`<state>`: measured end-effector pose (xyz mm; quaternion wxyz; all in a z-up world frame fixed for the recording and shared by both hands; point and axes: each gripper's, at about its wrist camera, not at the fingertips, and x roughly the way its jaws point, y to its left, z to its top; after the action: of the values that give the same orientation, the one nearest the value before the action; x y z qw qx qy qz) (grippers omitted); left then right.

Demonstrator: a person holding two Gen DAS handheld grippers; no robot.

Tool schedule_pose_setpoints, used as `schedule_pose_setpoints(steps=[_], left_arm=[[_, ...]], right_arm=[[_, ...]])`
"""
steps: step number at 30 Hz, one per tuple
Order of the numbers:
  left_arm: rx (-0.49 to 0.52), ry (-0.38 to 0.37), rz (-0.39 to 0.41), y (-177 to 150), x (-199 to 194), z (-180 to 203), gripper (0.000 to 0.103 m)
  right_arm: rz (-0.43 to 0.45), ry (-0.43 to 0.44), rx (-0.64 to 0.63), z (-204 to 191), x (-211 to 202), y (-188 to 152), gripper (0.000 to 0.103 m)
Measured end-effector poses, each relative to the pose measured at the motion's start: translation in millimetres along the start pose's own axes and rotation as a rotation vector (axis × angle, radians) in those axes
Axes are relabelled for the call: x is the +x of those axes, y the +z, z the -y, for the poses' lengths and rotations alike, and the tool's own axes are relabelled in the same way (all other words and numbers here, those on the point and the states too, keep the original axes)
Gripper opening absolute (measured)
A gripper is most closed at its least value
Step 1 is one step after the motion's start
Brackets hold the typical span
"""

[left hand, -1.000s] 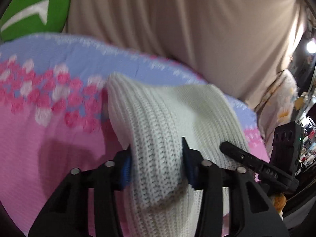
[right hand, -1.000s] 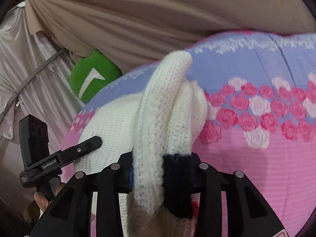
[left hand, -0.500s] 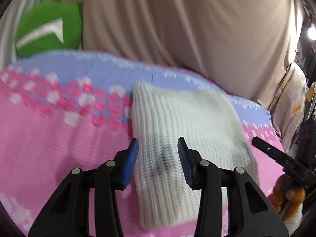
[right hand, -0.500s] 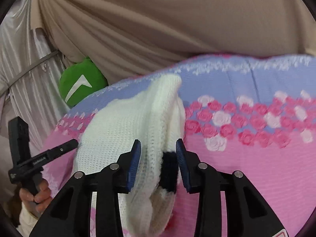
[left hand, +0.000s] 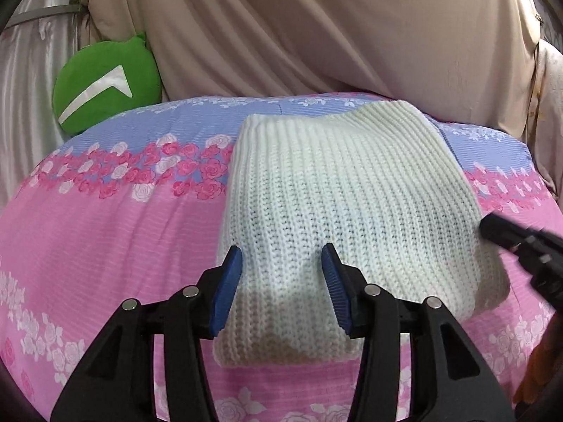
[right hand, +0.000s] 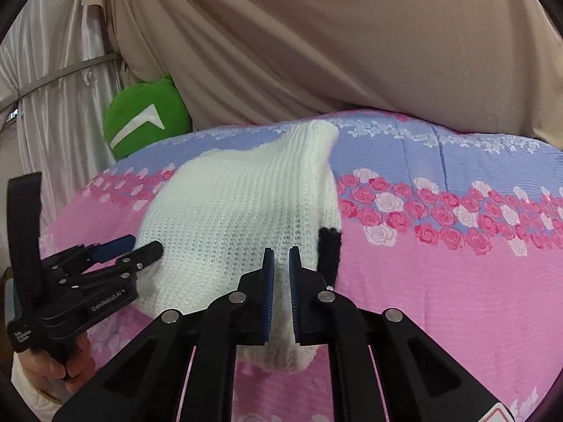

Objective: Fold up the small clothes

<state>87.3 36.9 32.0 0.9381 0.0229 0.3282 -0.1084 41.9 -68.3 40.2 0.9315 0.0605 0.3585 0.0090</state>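
Observation:
A folded white knit garment (left hand: 345, 204) lies flat on the pink and blue flowered bedspread (left hand: 98, 232). It also shows in the right wrist view (right hand: 239, 218), with a black knit piece (right hand: 329, 253) sticking out at its right edge. My left gripper (left hand: 281, 270) is open and empty, just above the garment's near edge. It appears in the right wrist view (right hand: 130, 249) at the garment's left side. My right gripper (right hand: 280, 263) has its jaws nearly together with nothing between them, over the garment's near right corner. Its tip shows in the left wrist view (left hand: 492, 227).
A green round cushion (left hand: 105, 81) leans against the beige draped cloth (left hand: 316, 28) behind the bed; it also shows in the right wrist view (right hand: 147, 119). Silvery curtain (right hand: 52, 88) hangs at the left. The bedspread stretches to the right (right hand: 440, 263).
Both grippers let go of the garment and drew back. The garment dropped from a raised fold to lying flat. The right jaws opened, then closed to a narrow gap.

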Motion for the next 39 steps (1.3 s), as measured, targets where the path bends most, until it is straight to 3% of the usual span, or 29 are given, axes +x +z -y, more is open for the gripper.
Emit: schedule_pose_setpoints(steps=[2, 6, 7, 9, 11, 12, 18, 22, 39], left_arm=[[0.017, 0.025, 0.007, -4.8, 0.2, 4.5, 0.047], [0.054, 0.09, 0.026, -15.2, -3.5, 17.1, 0.057], [0.049, 0.096, 0.025, -18.2, -4.9, 18.8, 0.066], [0.037, 0.107, 0.022, -22.0, -6.1, 20.1, 0.074], [0.016, 0.114, 0.04, -24.4, -12.4, 20.2, 0.09], [0.002, 0.118, 0.052, -25.5, -15.8, 19.3, 0.093], [-0.023, 0.142, 0.063, -30.4, -22.6, 20.3, 0.094], [-0.033, 0.159, 0.061, -34.2, -27.2, 22.6, 0.098], [-0.05, 0.199, -0.006, -50.6, -33.6, 35.8, 0.098]], right_arm=[[0.009, -0.01, -0.015, 2.3, 8.2, -5.5, 0.005], [0.067, 0.014, 0.04, 0.8, -18.3, -5.5, 0.007], [0.076, 0.018, 0.054, 0.9, -21.8, -8.7, 0.011], [0.082, 0.002, 0.066, 0.2, -27.3, -19.2, 0.017], [0.068, -0.012, 0.077, -0.2, -28.3, -30.8, 0.029], [0.055, -0.01, 0.086, 0.4, -27.2, -35.2, 0.038], [0.054, -0.067, 0.067, -9.6, -34.9, -48.2, 0.067], [0.047, -0.097, 0.059, -15.0, -38.5, -53.8, 0.07], [0.04, -0.162, 0.068, -13.2, -45.7, -61.6, 0.076]])
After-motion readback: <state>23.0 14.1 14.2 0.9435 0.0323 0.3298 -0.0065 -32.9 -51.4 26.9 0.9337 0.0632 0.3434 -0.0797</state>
